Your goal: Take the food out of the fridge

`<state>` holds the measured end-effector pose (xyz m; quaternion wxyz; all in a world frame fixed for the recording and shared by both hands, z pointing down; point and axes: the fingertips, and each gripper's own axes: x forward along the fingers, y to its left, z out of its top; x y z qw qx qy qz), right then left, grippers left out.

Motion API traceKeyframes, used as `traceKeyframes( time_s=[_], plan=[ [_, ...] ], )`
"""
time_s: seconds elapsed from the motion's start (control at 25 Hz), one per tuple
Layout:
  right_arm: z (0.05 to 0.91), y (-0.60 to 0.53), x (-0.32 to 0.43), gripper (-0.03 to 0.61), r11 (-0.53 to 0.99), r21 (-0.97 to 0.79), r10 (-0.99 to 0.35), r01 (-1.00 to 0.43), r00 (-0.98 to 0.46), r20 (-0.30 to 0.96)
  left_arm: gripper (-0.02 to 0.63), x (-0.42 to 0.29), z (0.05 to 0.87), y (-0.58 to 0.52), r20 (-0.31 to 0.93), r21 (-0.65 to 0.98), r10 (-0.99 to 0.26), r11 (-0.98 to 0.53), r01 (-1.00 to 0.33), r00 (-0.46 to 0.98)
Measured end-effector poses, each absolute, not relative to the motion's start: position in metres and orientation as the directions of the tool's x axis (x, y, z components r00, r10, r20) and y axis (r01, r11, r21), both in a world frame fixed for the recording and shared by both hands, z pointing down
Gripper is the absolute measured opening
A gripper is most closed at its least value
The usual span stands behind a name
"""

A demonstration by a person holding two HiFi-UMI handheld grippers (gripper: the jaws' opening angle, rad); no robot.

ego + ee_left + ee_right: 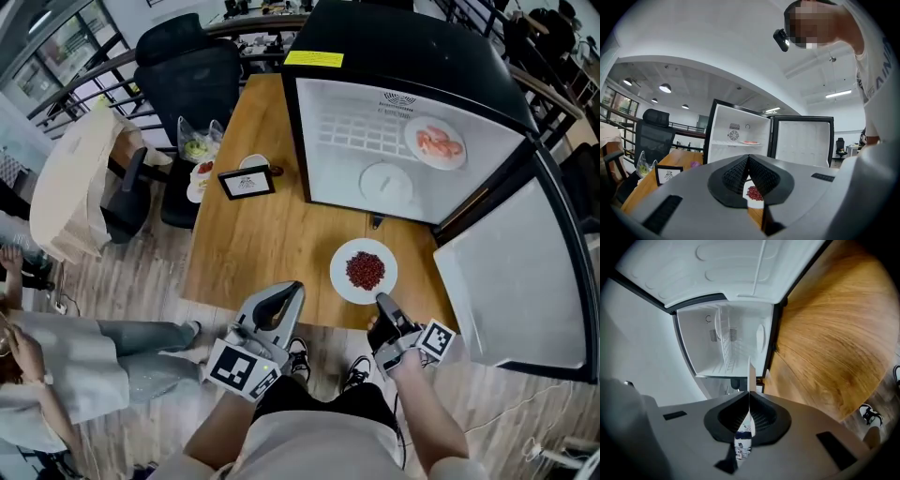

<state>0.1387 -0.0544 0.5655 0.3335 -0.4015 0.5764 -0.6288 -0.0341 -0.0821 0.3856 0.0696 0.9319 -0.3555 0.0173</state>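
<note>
fridge [394,56]: plate of pink food [437,164] (upper right) | counter [253,234]: plate of red beans [338,272], rim clamped in right gripper [382,302] fingers | left gripper [292,289] fingers clenched, empty

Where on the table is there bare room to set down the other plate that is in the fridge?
The widest bare stretch of table lies between the framed sign, the fridge front and the plate of red beans. The far end, around the sign, small dishes and bag, is crowded; the open fridge door blocks the right.
</note>
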Motion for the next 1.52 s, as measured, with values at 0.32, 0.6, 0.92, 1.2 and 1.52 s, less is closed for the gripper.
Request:
traceKeyframes(
  time_s=[0.32,0.6,0.92,1.2,1.52],
  plan=[
    [0.622,-0.036,0.132,0.025,-0.189,-0.981,-0.864,-0.053,-0.467,0.191,0.006,-0.038,0.391,-0.073,0.1,0.11,-0.664,-0.732,-0.672,0.741],
    [0.651,-0.026,0.129,0.025,-0.242,-0.968,-0.849,-0.065,-0.468,0.244,0.006,-0.038,0.396,-0.067,0.115,0.107,-0.658,-0.737,-0.668,0.744],
    [0.673,-0.021,0.126,0.025,-0.312,-0.943,-0.815,-0.114,-0.478,0.327,0.006,-0.036,0.398,-0.06,0.103,0.113,-0.659,-0.736,-0.667,0.745],
    [0.679,-0.019,0.123,0.067,-0.358,-0.923,-0.792,-0.14,-0.478,0.38,0.006,-0.038,0.399,-0.057,0.092,0.129,-0.668,-0.728,-0.674,0.739],
    [0.677,-0.012,0.125,0.156,-0.373,-0.893,-0.752,-0.252,-0.481,0.45,0.006,-0.041,0.4,-0.055,0.093,0.133,-0.674,-0.721,-0.68,0.732]
  ],
)
